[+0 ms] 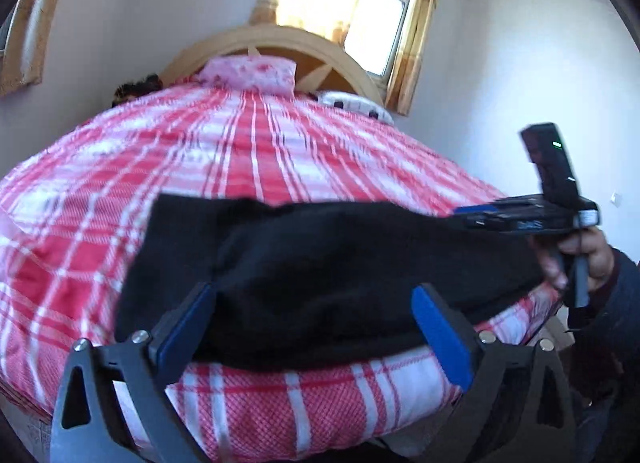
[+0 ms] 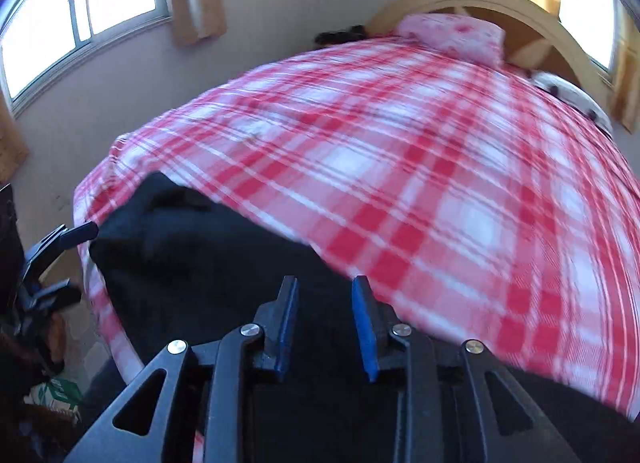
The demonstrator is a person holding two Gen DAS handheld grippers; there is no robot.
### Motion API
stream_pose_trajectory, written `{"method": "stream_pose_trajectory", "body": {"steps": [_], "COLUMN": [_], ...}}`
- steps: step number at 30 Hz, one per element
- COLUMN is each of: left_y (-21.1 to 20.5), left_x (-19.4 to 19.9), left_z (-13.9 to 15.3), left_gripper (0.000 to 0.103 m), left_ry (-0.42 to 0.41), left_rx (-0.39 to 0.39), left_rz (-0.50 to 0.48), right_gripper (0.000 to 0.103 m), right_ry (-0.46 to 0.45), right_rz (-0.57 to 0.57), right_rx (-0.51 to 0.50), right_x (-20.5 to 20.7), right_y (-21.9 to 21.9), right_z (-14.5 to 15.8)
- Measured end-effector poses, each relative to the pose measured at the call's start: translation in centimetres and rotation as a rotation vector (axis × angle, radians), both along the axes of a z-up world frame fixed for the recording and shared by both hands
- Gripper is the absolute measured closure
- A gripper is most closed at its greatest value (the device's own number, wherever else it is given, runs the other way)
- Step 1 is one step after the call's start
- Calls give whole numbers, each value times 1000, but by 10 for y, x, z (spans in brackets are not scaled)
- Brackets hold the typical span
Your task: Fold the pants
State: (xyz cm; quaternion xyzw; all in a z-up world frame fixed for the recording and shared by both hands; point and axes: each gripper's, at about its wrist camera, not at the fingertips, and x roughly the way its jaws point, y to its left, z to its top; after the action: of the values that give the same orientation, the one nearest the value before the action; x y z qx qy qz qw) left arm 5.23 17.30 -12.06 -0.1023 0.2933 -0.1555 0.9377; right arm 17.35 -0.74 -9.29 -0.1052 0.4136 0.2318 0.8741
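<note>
Black pants (image 1: 328, 275) lie in a folded bundle across the near edge of the bed, on a red and white plaid cover (image 1: 248, 151). My left gripper (image 1: 312, 303) is open, its blue pads wide apart on either side of the near edge of the pants. My right gripper (image 2: 325, 295) is open with a narrower gap, over the pants (image 2: 224, 263). In the left wrist view the right gripper (image 1: 532, 215) shows at the pants' right end, held by a hand. In the right wrist view the left gripper (image 2: 64, 239) shows at the pants' left end.
A pink pillow (image 1: 252, 73) and a wooden headboard (image 1: 352, 67) are at the far end of the bed. Windows with yellow curtains (image 1: 416, 35) are behind. The floor to the left of the bed holds a green and white box (image 2: 56, 395).
</note>
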Motion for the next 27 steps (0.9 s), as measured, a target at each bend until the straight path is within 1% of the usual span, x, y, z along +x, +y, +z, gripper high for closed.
{"method": "stream_pose_trajectory", "body": {"steps": [1,3,4,5,6,9,11,13,16,17,20,22,24,27], "left_y": [-3,-9,-11,-13,-14,-18,-15,-14,-31,-36,-59,-76,-98,-126], "left_x": [2,-1,-4,-8,-10,-21,-26,-33,-37,-34,-20,-11,-1,6], "left_z": [-5,-6,-5,-6,-7,-5,2,18,38,40,40,36,30,26], "left_gripper": [3,3,3,3,3,4,5,5,4,4,4,4,5,5], "left_ry": [25,38,44,57,76,75,60,16,-47,-51,-29,-14,2,26], "left_rx": [16,59,73,76,74,100,81,52,95,97,70,72,72,68], "left_rz": [-10,-25,-27,-31,-35,-25,10,30,13,2,-45,-71,-110,-160], "right_gripper": [73,73,73,73,73,73,73,73,73,72,71,71,71,70], "right_ry": [20,35,58,68,40,45,37,31,-21,-37,-84,-101,-112,-120], "right_rz": [-11,-36,-49,-50,-54,-54,-44,-55,-101,-116,-229,-322,-464,-717], "right_rx": [-16,-72,-102,-97,-77,-59,-49,-35,1,4,11,22,35,76], "right_x": [-11,-26,-37,-45,-56,-73,-79,-81,-89,-92,-105,-110,-116,-132], "right_y": [-14,-30,-38,-45,-51,-60,-65,-71,-99,-107,-155,-192,-241,-321], "right_z": [-8,-22,-34,-41,-41,-43,-43,-39,-23,-18,1,9,15,19]}}
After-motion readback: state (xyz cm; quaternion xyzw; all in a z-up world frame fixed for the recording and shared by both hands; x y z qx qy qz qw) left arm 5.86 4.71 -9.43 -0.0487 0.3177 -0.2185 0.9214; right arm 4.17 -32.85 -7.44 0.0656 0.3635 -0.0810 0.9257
